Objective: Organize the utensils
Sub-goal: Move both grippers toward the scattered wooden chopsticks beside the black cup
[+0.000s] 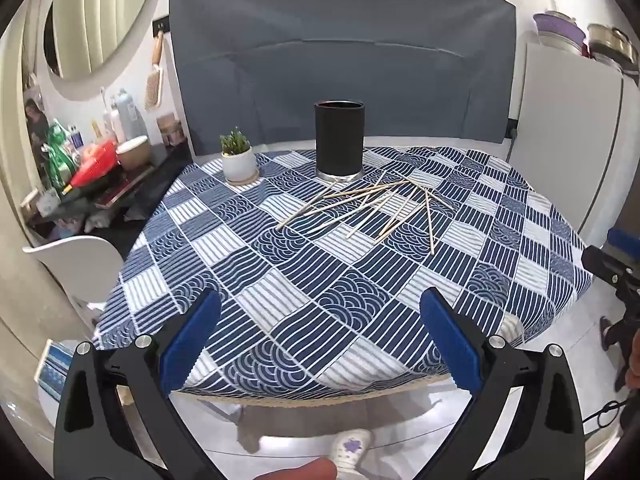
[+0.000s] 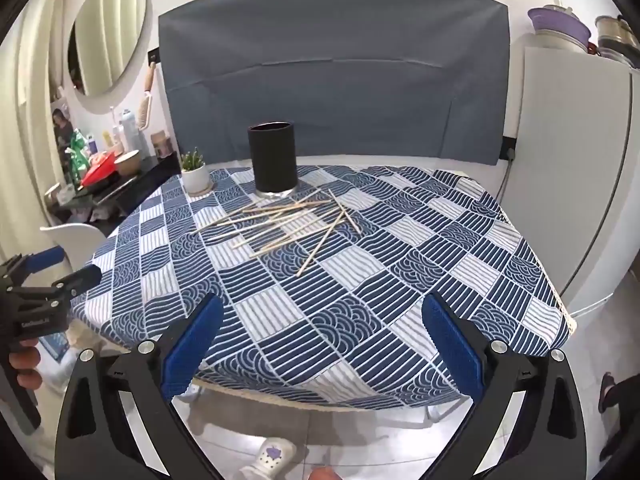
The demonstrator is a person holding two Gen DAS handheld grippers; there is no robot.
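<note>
Several wooden chopsticks (image 1: 376,208) lie scattered on the blue-and-white patterned tablecloth (image 1: 320,280), just in front of a black cylindrical holder (image 1: 339,140) that stands upright at the far side. They also show in the right wrist view: chopsticks (image 2: 288,220), holder (image 2: 273,158). My left gripper (image 1: 320,304) is open and empty, held above the table's near edge. My right gripper (image 2: 322,306) is open and empty, also over the near edge. The left gripper also appears at the left of the right wrist view (image 2: 60,272).
A small potted plant (image 1: 238,158) in a white pot stands left of the holder. A cluttered side counter (image 1: 100,176) and a white chair (image 1: 76,264) are to the left. A white fridge (image 1: 568,136) stands to the right. A grey cloth backdrop (image 1: 340,52) hangs behind the table.
</note>
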